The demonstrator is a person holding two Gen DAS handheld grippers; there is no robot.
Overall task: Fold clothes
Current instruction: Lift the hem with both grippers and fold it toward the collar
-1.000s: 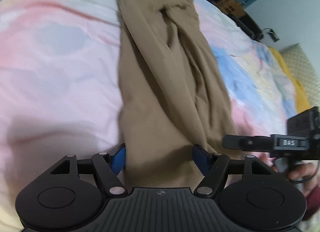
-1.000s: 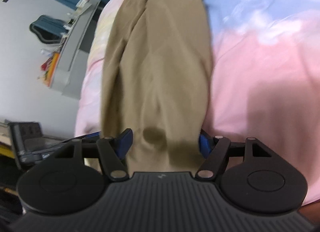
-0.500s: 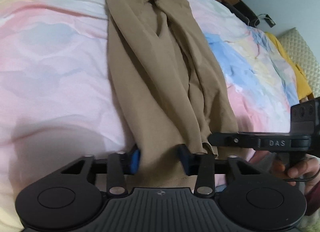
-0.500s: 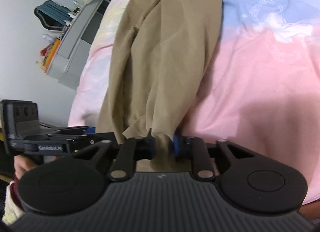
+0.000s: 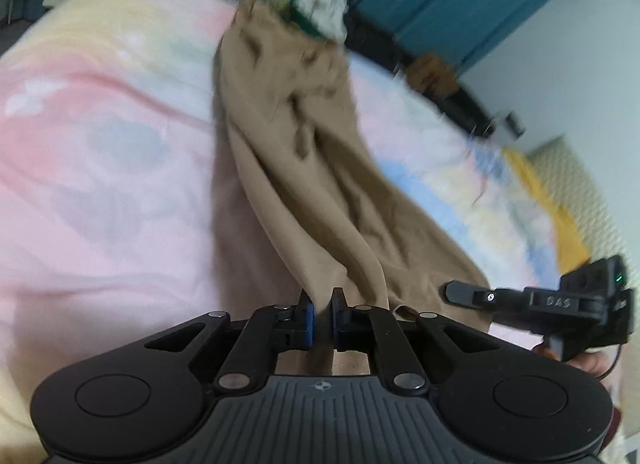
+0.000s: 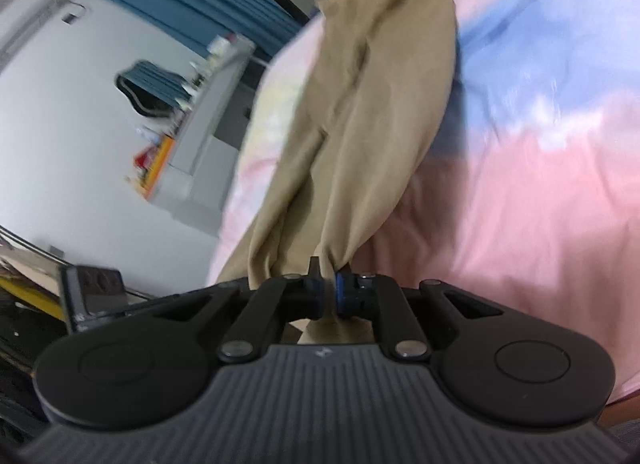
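Clearly, we have the long tan trousers of thin, soft cloth stretched lengthwise over the pastel pink, blue and yellow quilted bedspread, their near hem end raised off it. Our left gripper is clenched on one bunched corner of that hem, and our right gripper is clenched on the other corner. We judge the fabric light, limp and a little slick: it drapes in deep folds and gathers to a thin wad between the blue pads. So we would hold at the two hem corners, keep them apart and level, or the cloth may sag or slip free. On the right gripper's body, seen from the left wrist, the raised letters read "DAS".
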